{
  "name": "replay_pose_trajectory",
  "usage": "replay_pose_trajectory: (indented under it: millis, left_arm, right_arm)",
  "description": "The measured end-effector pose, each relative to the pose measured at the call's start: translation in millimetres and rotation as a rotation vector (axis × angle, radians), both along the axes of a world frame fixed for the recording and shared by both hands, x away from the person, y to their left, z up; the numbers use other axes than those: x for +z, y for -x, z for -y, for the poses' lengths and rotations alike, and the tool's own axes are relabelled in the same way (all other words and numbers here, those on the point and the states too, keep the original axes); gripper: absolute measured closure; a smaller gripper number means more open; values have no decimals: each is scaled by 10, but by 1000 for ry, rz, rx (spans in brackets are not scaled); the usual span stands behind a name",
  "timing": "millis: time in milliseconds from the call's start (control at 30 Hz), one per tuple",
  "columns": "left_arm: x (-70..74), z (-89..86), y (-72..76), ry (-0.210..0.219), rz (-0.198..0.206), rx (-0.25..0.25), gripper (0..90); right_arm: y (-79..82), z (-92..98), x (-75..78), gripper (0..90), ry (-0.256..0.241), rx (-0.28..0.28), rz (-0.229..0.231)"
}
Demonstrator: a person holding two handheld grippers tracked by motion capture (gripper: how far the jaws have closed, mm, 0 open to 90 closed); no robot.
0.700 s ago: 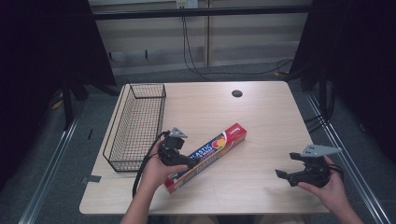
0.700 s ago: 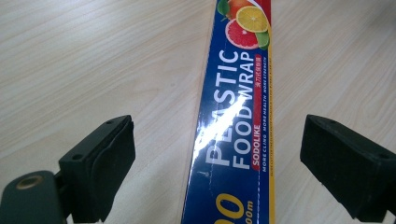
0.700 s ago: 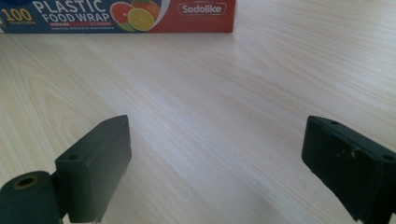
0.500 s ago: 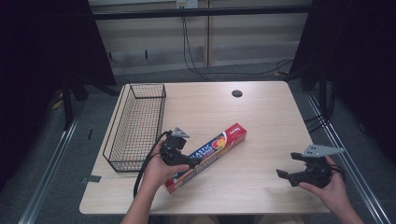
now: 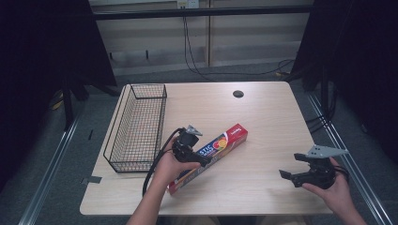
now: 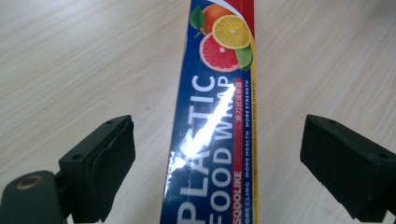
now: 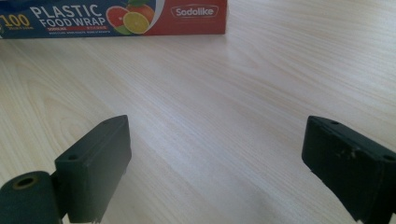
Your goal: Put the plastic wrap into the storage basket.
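A long red and blue box of plastic food wrap (image 5: 220, 145) lies slantwise on the wooden table (image 5: 263, 117). My left gripper (image 5: 199, 158) hovers over the box's near half, open. In the left gripper view its two jaws stand wide on either side of the box (image 6: 215, 121), not touching it. My right gripper (image 5: 287, 175) is held low near the table's front right corner, open, with nothing between its jaws. In the right gripper view the box (image 7: 116, 17) lies farther off across bare wood.
A black wire basket (image 5: 138, 124) stands along the table's left side, with nothing in it that I can see. A round cable hole (image 5: 238, 93) sits near the far edge. Bare wood lies between the box and my right gripper.
My left gripper has shifted a little to the right over the box. The right gripper and the box have stayed put.
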State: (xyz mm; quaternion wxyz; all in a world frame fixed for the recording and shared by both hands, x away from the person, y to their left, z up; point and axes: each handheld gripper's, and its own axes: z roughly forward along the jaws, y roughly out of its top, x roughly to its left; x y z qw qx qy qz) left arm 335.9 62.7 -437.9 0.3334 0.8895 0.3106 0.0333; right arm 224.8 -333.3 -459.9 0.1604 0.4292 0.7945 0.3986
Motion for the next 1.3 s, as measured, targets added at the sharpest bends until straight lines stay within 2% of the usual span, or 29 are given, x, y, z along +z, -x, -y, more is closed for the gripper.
replay_pose_trajectory:
  millis: [167,300,433,500,633,700,800,933,1067,1200,1233,1300]
  left_arm:
    - [-77,95,-62,-12,-21,0,105]
    - [-131,213,-89,-67,-46,-18,124]
    - [-185,282,-125,-100,-53,-25,146]
    - [-204,301,-143,-101,-53,-29,181]
    - [-234,340,-167,-133,-69,-30,249]
    - [-236,350,-183,-150,-73,-39,323]
    - [-238,376,-194,-190,-68,-49,384]
    - [-213,414,-207,-228,-67,-70,402]
    - [-187,450,-202,-259,-93,-57,419]
    - [-169,461,-179,-266,-88,-42,429]
    - [-156,460,-175,-271,-97,-37,431]
    - [-125,458,-170,-273,-85,-33,433]
  right_arm:
    - [-2,1,-4,82,-1,2,-6]
    - [-9,-3,-12,82,2,5,-7]
    - [-6,1,-10,82,1,8,-9]
    - [-6,10,-5,82,-3,5,-6]
    - [-5,21,-5,82,-8,-3,-4]
    - [-6,24,-2,82,-5,-1,-1]
    - [-9,30,5,82,-6,-2,3]
    - [-10,26,-2,82,-6,-3,4]
    - [-13,21,-2,83,-6,-1,3]
    - [-14,16,-5,82,-8,5,4]
    - [-12,17,-4,82,-8,7,8]
    - [-10,16,-1,82,-7,6,6]
